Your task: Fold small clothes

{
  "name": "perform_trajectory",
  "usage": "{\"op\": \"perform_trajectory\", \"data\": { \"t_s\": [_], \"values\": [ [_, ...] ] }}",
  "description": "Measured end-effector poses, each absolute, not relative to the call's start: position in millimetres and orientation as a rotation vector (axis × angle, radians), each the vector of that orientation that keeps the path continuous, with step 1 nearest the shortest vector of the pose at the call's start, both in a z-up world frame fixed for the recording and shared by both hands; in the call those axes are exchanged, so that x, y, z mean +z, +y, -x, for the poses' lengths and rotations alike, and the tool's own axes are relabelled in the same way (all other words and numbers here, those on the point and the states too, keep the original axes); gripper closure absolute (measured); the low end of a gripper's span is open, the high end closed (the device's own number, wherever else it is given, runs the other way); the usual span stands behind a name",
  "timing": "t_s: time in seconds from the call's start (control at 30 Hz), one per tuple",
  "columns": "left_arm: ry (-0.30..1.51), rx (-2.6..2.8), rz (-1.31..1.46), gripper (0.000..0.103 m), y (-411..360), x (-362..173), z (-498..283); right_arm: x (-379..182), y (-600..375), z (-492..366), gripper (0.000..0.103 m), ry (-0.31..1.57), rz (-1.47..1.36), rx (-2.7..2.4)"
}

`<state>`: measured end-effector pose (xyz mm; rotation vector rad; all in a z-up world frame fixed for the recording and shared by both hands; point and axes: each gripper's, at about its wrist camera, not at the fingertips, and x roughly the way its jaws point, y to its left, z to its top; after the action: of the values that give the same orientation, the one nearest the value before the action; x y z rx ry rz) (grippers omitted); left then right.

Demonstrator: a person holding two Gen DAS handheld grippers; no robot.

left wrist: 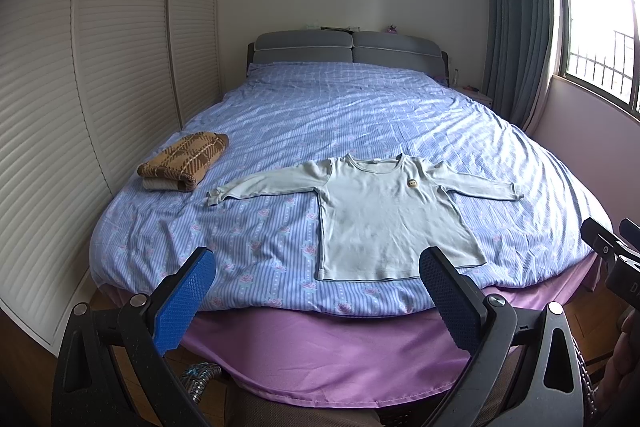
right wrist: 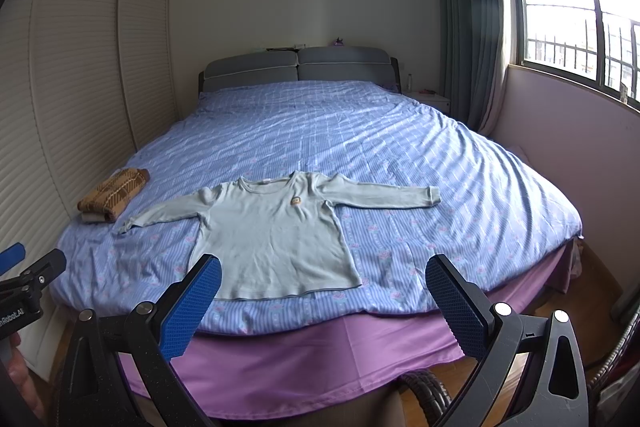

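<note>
1. Both tools are held back from the foot of the bed (left wrist: 360, 131); the left gripper (left wrist: 316, 291) is seen with its jaws spread wide and nothing between them; the right gripper (right wrist: 322, 297) is likewise spread and empty.
2. The pale blue shirt (left wrist: 384, 219) is laid flat, front up, near the foot edge of the striped cover; both sleeves are stretched out to the sides; a small badge (left wrist: 411, 183) is shown on the chest.
3. The collar is pointed toward the headboard (left wrist: 348, 51) and the hem toward the grippers; the body's long axis is run head to foot, while the sleeves form a longer line across the bed.
4. A folded brown plaid garment (left wrist: 184, 159) is set well apart, near the left edge; something pale is tucked beneath it, possibly a second garment, though this cannot be told for certain.
5. The cover could be pinched together with the shirt if a jaw is pressed too deep, since both are thin and soft; a sleeve could be dragged crooked if only one layer is caught; the hem could be pulled off the edge, being so near it.
</note>
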<state>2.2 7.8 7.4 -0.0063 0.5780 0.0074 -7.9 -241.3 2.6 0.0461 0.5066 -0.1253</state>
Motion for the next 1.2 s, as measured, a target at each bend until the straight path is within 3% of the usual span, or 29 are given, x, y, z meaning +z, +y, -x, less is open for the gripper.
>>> {"op": "perform_trajectory", "data": {
  "t_s": [1.2],
  "values": [
    [0.557, -0.001, -0.022, 0.0, -3.4, 11.8, -21.3, 10.1, -244.3, -0.2, 0.0, 0.498, -0.045, -0.147]
  ]
}}
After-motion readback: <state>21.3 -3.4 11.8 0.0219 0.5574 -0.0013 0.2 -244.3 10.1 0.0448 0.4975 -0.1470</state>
